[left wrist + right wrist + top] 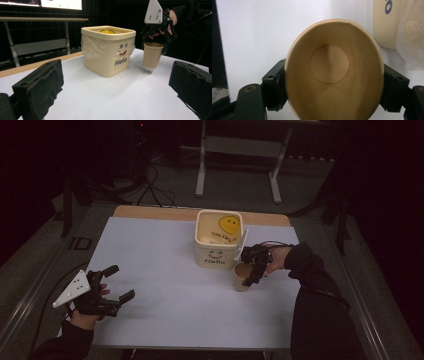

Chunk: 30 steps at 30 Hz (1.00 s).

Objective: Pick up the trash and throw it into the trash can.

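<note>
A cream square tub (218, 239) printed with "Hello" stands on a white table (165, 290), and everything here is placed against that tub. Just beside its front right corner, the right tongs (250, 272) grip a tan paper cup (242, 276), one jaw pressed on each side of its wall near the rim. The high view shows the cup from above, close to the tub but apart from it. The left gripper view shows what the high view cannot: the cup (151, 54) hangs slightly clear of the table, to the right of the tub (108, 51), with the right tongs (160, 37) coming down on it from above. The right gripper view looks straight into the cup (332, 72), showing its bare round bottom and a rim squeezed into an oval between the two jaws, with a corner of the tub (387, 22) at the upper right. The left tongs (117, 282) rest well away from the tub, near the table's front left, jaws spread wide with nothing between them.
</note>
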{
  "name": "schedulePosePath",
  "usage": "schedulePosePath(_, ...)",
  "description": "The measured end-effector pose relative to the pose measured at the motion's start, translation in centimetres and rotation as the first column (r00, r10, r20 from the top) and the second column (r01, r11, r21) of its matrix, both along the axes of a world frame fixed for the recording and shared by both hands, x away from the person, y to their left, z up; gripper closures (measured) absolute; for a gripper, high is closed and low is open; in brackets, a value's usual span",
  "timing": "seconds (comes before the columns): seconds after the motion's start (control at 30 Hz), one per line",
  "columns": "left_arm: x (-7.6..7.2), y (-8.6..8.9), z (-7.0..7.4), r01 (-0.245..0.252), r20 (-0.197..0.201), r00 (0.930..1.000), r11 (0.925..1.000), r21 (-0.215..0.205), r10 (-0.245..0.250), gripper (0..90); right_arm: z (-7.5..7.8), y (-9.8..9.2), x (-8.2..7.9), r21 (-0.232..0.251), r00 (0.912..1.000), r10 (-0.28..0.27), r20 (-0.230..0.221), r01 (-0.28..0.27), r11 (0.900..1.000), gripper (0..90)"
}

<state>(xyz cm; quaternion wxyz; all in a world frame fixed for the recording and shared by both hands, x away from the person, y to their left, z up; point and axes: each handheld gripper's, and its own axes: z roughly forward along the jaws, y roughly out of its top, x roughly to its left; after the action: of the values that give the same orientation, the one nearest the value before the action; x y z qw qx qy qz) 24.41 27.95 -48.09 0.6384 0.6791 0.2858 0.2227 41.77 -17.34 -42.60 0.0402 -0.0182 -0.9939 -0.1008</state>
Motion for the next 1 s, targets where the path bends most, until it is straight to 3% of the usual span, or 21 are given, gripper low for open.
schedulePosePath(0.87,0.1,0.0,0.0,-0.002,-0.001,1.0,1.0,0.001,0.002,0.7,6.8,0.8,0.1,0.021,0.9989,-0.002,0.046,0.002,1.0,24.3)
schedulePosePath(1.0,0.1,0.0,-0.1,-0.001,-0.001,1.0,1.0,0.0,0.001,0.7,7.9,1.0,0.3,0.041,0.9985,0.002,0.055,-0.004,0.999,24.4)
